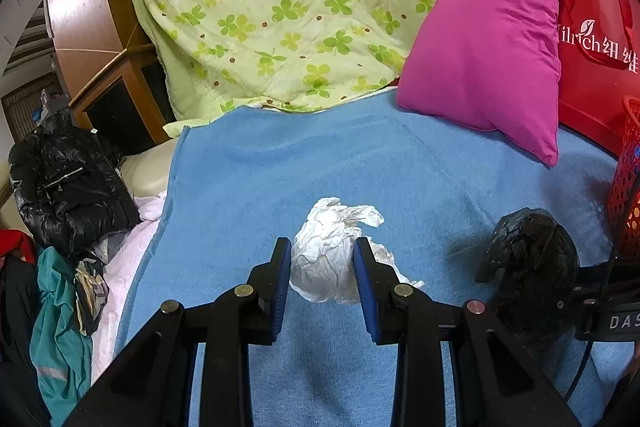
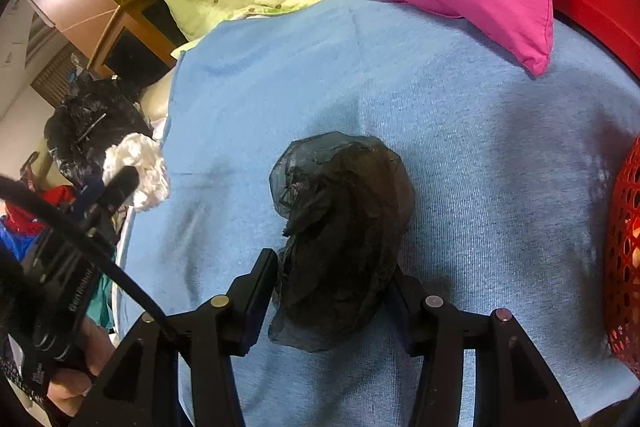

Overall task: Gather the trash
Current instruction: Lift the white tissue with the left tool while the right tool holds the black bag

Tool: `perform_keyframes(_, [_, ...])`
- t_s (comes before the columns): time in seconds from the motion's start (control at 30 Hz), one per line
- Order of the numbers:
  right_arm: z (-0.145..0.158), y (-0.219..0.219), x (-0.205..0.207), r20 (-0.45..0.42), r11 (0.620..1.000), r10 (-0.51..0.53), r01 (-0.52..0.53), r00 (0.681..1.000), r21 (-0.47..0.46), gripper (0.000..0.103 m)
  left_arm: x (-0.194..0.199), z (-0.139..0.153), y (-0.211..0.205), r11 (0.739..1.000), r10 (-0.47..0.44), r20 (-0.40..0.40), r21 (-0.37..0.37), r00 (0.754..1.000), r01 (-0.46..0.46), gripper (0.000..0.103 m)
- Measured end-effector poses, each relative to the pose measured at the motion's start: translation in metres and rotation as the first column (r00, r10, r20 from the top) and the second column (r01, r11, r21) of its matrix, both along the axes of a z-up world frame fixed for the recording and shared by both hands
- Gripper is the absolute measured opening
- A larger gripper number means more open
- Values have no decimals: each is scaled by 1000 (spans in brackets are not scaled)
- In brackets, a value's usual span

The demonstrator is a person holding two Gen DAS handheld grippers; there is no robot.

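Observation:
A crumpled white paper wad (image 1: 332, 227) sits between the blue pads of my left gripper (image 1: 322, 245), which is shut on it just above the blue blanket (image 1: 248, 179). The right wrist view shows the same wad (image 2: 138, 167) at the far left. A crumpled black plastic bag (image 2: 344, 195) lies on the blanket (image 2: 480, 147) between the fingers of my right gripper (image 2: 332, 263). Those jaws stand apart on either side of the bag, and the bag covers the right fingertip. The left wrist view has the bag (image 1: 528, 259) at the right.
A red mesh basket (image 1: 628, 179) (image 2: 624, 267) stands at the blanket's right edge. Behind it are a pink cushion (image 1: 488, 63), a red paper bag (image 1: 596, 67) and a green-flowered quilt (image 1: 304, 7). Left of the blanket's edge lie a black jacket (image 1: 68, 187) and other clothes.

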State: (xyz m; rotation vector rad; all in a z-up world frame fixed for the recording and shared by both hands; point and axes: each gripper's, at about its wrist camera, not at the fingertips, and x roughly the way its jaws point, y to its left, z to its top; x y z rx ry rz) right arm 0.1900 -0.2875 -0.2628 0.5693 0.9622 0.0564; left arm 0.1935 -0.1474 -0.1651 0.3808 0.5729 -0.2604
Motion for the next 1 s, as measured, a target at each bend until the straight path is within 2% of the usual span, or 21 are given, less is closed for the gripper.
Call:
perform_keyframes(0.1, [-1, 1, 0, 1, 1000, -2, 2, 1000, -6, 55, 5, -4, -1, 1000, 0, -31, -4, 1000, 0, 33])
perform_keyframes(0.17, [-4, 2, 1, -13, 1000, -1, 1, 1000, -16, 53, 10, -10, 2, 1000, -9, -90, -28, 996, 6, 33])
perform_keyframes(0.23, [-8, 3, 4, -26, 1000, 2, -3, 1000, -24, 43, 16, -18, 2, 999, -18, -154, -41, 988, 12, 33])
perform_keyframes(0.37, [-10, 4, 7, -18, 999, -4, 3, 1000, -32, 40, 34, -40, 9, 995, -31, -331, -98, 943, -2, 34])
perform_keyframes(0.5, [-8, 3, 7, -5, 1000, -11, 11, 1000, -25, 40, 43, -57, 15, 990, -43, -428, -137, 903, -18, 35])
perform_keyframes(0.67, [-8, -3, 8, -6, 1000, -17, 17, 1000, 20, 42, 46, -61, 19, 989, -44, -459, -144, 887, -25, 39])
perform_keyframes(0.83, [-8, -17, 3, 12, 996, -37, 36, 999, 77, 43, 36, -65, 22, 989, -43, -467, -146, 883, -29, 55])
perform_keyframes(1.0, [-6, -21, 2, 18, 992, -57, 54, 998, 117, 46, 21, -65, 35, 981, -39, -468, -186, 883, -55, 58])
